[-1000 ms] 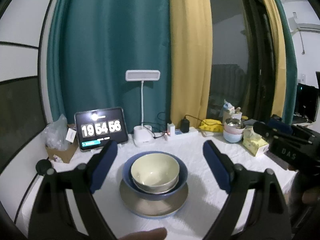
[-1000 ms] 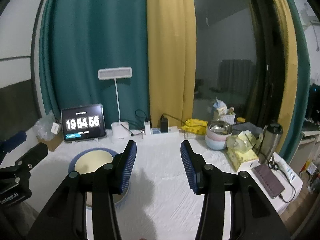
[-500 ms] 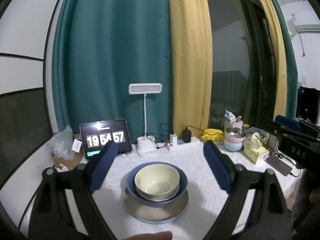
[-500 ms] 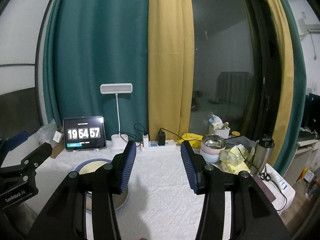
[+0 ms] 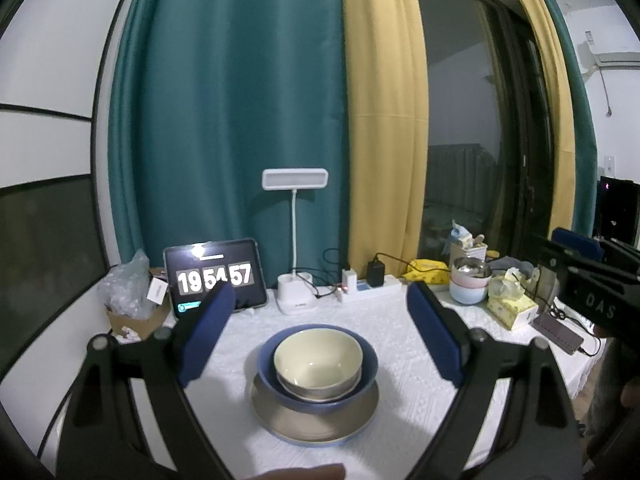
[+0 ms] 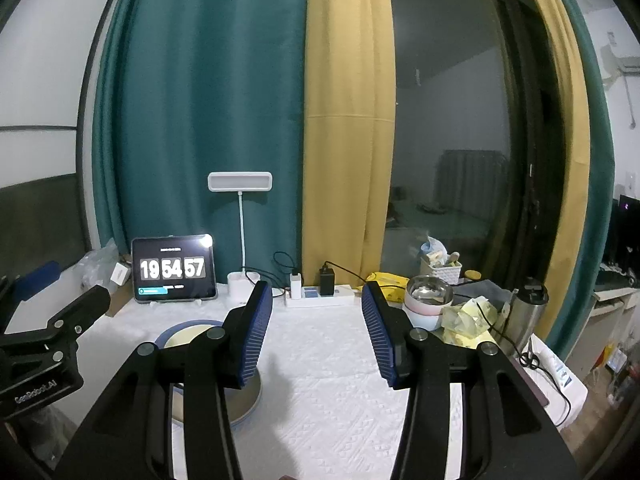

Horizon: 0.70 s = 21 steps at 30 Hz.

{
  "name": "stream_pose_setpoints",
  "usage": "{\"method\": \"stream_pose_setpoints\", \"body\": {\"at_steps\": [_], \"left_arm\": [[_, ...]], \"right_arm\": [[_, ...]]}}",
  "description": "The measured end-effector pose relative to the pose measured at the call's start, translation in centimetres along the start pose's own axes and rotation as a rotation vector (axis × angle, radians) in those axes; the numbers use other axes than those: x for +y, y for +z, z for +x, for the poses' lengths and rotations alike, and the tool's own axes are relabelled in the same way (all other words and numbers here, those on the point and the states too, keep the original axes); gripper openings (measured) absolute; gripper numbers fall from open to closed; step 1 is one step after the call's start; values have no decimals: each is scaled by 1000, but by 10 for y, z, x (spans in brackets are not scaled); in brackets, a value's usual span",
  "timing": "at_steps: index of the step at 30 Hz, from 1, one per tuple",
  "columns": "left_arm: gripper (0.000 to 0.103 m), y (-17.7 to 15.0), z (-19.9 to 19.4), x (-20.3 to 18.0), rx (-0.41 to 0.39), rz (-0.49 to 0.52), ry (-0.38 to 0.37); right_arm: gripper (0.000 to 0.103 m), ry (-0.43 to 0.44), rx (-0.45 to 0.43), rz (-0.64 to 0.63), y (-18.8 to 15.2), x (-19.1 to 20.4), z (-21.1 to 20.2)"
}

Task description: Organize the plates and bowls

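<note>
A cream bowl [image 5: 318,354] sits nested in a blue bowl [image 5: 366,364], and both rest on a grey plate [image 5: 312,420] on the white tablecloth. My left gripper [image 5: 320,298] hovers just before this stack, open wide, with nothing between its fingers. My right gripper [image 6: 317,298] is open about half as wide over bare cloth to the right of the stack and holds nothing. In the right wrist view the blue bowl [image 6: 182,325] and the plate [image 6: 250,398] are partly hidden behind the gripper's left finger. Each gripper shows at the edge of the other's view: left gripper [image 6: 60,320], right gripper [image 5: 580,276].
Along the back stand a tablet clock [image 5: 214,278], a white desk lamp [image 5: 295,240] and a power strip [image 5: 370,286]. At the right are stacked pastel bowls topped by a metal one [image 6: 428,300], tissues [image 6: 468,324] and a flask [image 6: 524,312]. A box with a plastic bag [image 5: 128,300] sits back left.
The right gripper has risen and drawn back a little from the table. The left gripper has barely moved. Neither gripper's opening has changed, and the stack has stayed put.
</note>
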<state>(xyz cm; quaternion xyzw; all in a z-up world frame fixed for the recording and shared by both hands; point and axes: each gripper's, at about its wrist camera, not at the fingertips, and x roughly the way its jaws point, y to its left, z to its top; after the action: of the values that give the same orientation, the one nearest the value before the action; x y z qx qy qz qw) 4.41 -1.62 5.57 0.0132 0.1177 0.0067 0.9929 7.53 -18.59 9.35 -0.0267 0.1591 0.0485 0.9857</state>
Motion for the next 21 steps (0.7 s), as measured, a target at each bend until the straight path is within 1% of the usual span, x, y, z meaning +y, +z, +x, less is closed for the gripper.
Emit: {"method": "stream_pose_setpoints", "body": {"at_steps": [21], "left_arm": [[89,-4,5,5,25,8,5]], "right_arm": [[49,8,11,4,1,0,1]]}}
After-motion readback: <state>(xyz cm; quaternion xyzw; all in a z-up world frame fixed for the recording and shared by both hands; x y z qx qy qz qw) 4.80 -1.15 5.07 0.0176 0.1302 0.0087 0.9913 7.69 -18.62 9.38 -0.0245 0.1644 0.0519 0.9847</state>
